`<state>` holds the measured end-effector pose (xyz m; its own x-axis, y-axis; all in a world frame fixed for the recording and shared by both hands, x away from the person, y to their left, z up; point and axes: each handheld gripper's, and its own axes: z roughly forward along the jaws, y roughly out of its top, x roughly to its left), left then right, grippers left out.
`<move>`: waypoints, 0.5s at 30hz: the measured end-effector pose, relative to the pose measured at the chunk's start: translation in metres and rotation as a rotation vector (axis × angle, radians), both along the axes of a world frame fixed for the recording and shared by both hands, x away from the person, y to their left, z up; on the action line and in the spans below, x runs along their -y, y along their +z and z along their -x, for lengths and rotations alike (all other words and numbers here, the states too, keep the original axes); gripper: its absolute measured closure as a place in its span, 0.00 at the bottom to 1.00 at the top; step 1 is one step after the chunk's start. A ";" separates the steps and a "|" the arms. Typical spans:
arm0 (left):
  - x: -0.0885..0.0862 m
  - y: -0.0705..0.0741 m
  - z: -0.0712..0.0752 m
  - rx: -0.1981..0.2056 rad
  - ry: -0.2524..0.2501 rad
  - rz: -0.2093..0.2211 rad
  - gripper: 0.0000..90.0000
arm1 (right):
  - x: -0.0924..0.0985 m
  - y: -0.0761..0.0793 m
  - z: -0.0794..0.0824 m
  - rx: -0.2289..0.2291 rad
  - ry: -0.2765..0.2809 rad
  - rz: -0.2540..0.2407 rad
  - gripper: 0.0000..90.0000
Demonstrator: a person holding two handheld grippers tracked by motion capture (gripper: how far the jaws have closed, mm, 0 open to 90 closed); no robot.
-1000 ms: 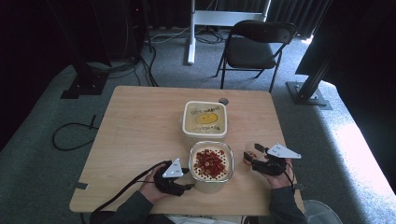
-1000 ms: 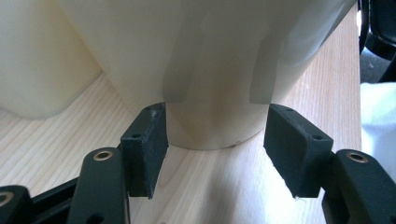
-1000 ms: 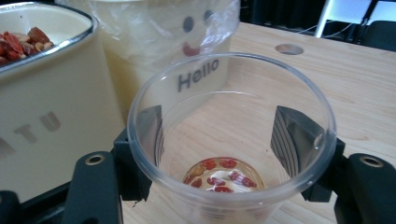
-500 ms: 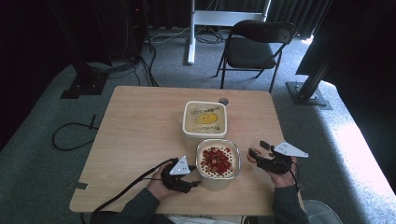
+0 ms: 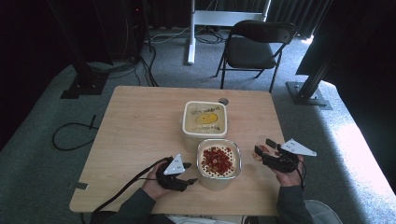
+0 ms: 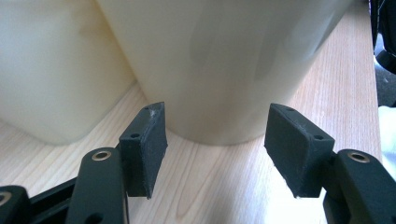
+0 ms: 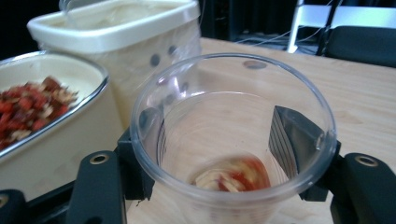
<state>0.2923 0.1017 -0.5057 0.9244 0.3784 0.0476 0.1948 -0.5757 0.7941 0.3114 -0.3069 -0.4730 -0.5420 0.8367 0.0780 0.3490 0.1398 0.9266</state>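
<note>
Right hand-held gripper (image 7: pixel 219 154) clamps cup (image 7: pixel 233 140) (contents blurred).

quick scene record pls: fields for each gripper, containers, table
right gripper: jaws have just been closing, now shut on clear plastic cup; a few red and cream bits at its bottom
left gripper: open, at the base of the open cream container, pads not touching it
open cream container, high view: red chopped pieces inside, near table edge
lidded cream container: shut, just behind the open one
table: light wood
</note>
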 end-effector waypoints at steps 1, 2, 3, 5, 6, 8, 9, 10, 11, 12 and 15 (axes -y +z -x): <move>-0.001 -0.002 0.000 -0.005 0.004 -0.004 0.44 | -0.002 0.000 0.000 0.004 0.006 0.011 0.40; -0.002 -0.003 0.000 -0.009 0.010 -0.010 0.44 | -0.004 0.002 0.000 0.012 0.001 0.021 0.40; -0.003 -0.004 0.000 -0.010 0.012 -0.014 0.44 | -0.004 0.004 0.001 0.022 -0.012 0.017 0.40; -0.006 -0.004 0.001 -0.009 0.019 -0.016 0.44 | 0.000 0.005 0.001 0.029 -0.028 0.008 0.40; -0.008 -0.005 0.001 -0.007 0.025 -0.020 0.44 | 0.001 0.005 0.002 0.023 -0.022 -0.002 0.40; -0.012 -0.006 -0.001 -0.012 0.039 -0.021 0.44 | -0.003 0.005 0.001 0.019 -0.006 0.014 0.40; -0.014 -0.006 -0.002 -0.014 0.050 -0.024 0.44 | -0.005 0.005 0.001 0.029 -0.018 0.028 0.40; -0.017 -0.006 -0.003 -0.013 0.059 -0.025 0.44 | -0.004 0.006 0.002 0.037 -0.027 0.015 0.40; -0.019 -0.006 -0.003 -0.014 0.066 -0.018 0.44 | -0.002 0.006 0.002 0.040 -0.036 0.002 0.40; -0.022 -0.006 -0.004 -0.015 0.071 -0.017 0.44 | 0.000 0.005 0.002 0.034 -0.038 0.006 0.40; -0.028 -0.008 -0.006 -0.021 0.091 -0.015 0.44 | -0.005 0.003 0.000 0.022 -0.016 0.014 0.40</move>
